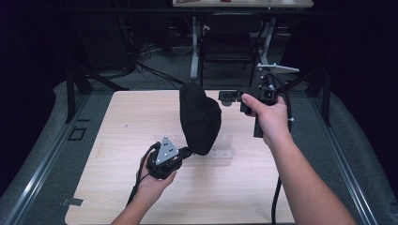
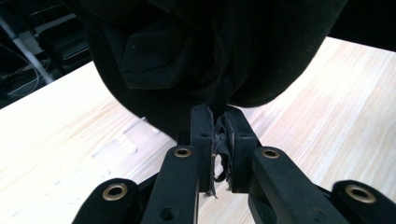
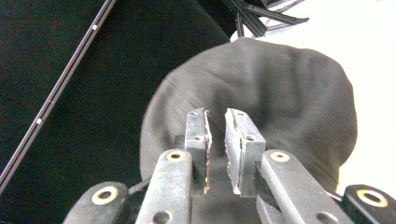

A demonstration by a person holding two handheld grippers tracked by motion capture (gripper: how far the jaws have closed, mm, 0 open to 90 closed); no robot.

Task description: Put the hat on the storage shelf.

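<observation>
**Black cap held up over the table by one gripper, the other let go**

A black cloth cap (image 1: pixel 199 119) hangs above the middle of a pale wooden table (image 1: pixel 117 187), lifted by its lower edge. The left gripper (image 1: pixel 184 153), held in the person's left hand (image 1: pixel 152 180) near the table's front, has its jaws pressed together on a fold of the cap's rim; its own view shows the dark cloth pinched between the two pads (image 2: pixel 205 135), with the cap's open underside bulging just above. The right gripper (image 1: pixel 230 97), held in the right hand (image 1: pixel 270 117) farther back and to the right, has its jaws slightly spread with nothing between them; its own view shows the cap's rounded crown (image 3: pixel 280 102) beyond the parted fingertips (image 3: pixel 236 135), near but apart.

By the look of things, the cap is picked up and under one-sided control, and the right gripper sits free beside the top, either just off the cloth or about to take a new hold. What is left, whether shaping, turning or setting the cap down, cannot be told from the pictures.

The tabletop is bare apart from a faint clear patch (image 1: pixel 220 150) under the cap. Grey floor surrounds the table, with dark metal stands (image 1: pixel 75 84) on the left, a desk frame (image 1: pixel 195 47) behind, and a dim room beyond.
</observation>
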